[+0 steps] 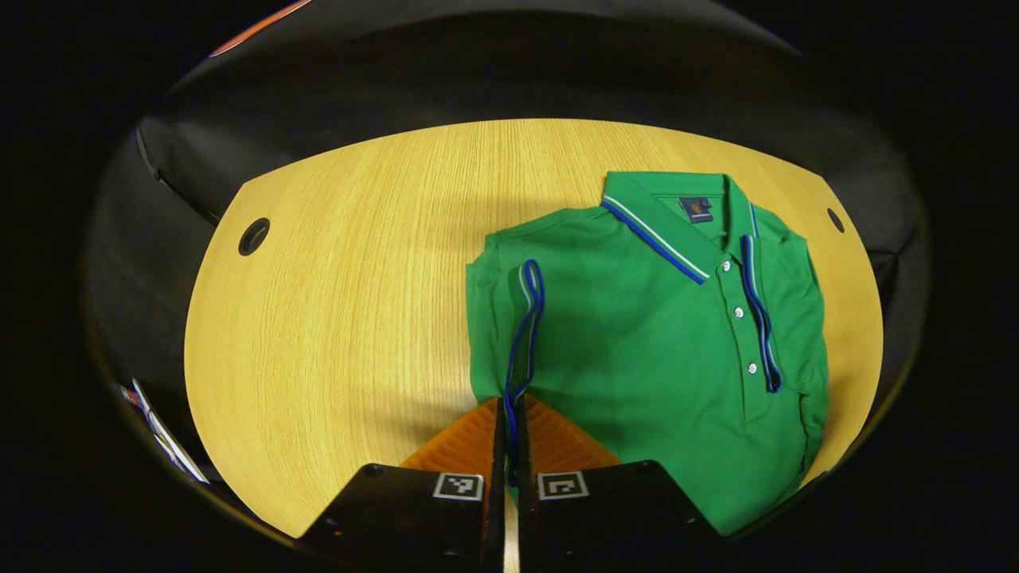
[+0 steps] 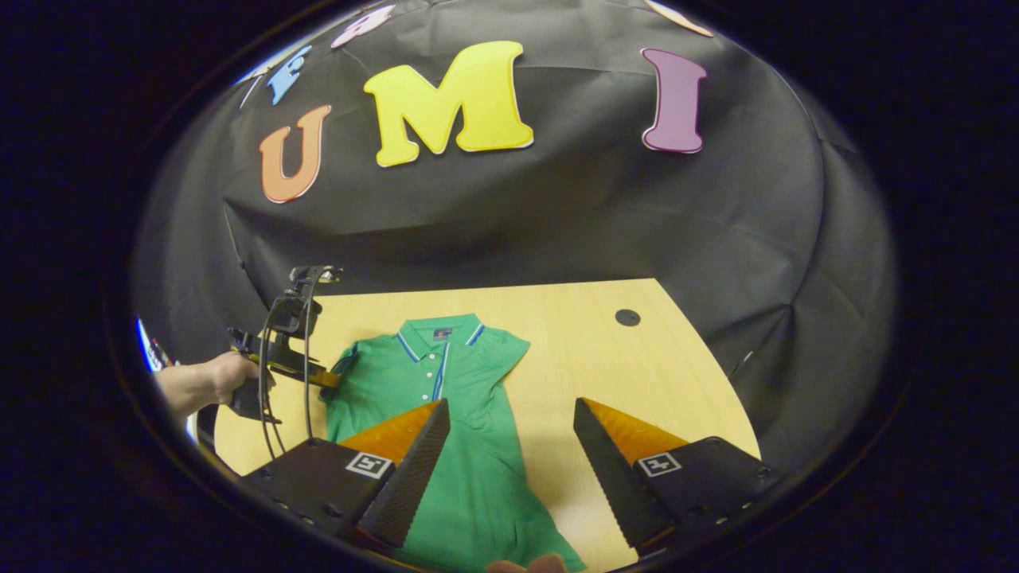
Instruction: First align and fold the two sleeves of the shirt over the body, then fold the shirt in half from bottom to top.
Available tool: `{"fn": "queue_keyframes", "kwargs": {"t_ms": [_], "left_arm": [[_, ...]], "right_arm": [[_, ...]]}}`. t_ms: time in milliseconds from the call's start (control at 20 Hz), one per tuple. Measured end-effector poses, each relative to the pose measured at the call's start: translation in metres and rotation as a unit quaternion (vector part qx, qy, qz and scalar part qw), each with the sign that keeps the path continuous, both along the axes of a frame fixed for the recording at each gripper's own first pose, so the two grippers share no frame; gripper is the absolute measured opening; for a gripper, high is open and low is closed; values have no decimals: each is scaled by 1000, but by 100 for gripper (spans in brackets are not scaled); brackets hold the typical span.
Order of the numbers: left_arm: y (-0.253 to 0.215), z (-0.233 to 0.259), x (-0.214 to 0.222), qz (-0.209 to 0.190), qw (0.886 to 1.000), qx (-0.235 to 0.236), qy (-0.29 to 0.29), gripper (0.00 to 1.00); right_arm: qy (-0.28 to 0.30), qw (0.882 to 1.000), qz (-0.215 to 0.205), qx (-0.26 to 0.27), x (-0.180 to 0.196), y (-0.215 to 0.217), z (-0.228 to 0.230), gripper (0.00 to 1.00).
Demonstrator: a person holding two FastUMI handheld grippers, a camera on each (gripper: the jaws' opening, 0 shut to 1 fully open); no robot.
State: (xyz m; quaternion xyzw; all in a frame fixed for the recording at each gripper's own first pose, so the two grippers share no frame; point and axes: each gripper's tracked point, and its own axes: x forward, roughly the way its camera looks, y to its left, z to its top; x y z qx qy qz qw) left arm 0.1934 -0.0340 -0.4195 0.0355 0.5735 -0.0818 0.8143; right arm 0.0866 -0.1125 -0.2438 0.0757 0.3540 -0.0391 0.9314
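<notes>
Left gripper (image 1: 509, 414) pinched sleeve cuff (image 1: 527, 318) at shirt's (image 1: 661, 350) 9 o'clock, mid sleeve-fold; right gripper (image 2: 509, 446) spread, next sleeve likely

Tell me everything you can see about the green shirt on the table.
The shirt is a green polo of knit-looking cloth, with a striped collar, a buttoned placket and blue-and-white sleeve edging. It lies front up on the wooden table, collar toward the far wall. One sleeve is folded over the body, and the left gripper is shut on its striped edge. The right gripper hangs open above the lower part.
</notes>
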Motion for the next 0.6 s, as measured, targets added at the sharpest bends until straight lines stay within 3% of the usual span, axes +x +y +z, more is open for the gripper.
{"fn": "queue_keyframes", "kwargs": {"t_ms": [100,250,600], "left_arm": [[-5,11,-1,3,1000,-21,-6,10],[-16,29,-4,5,999,-35,-12,9],[-112,74,0,-16,993,-114,-25,9]], "right_arm": [[1,1000,-1,7,0,2,0,92],[-5,1000,3,9,1,5,5,96],[-44,999,-15,0,-9,-5,34,95]]}}
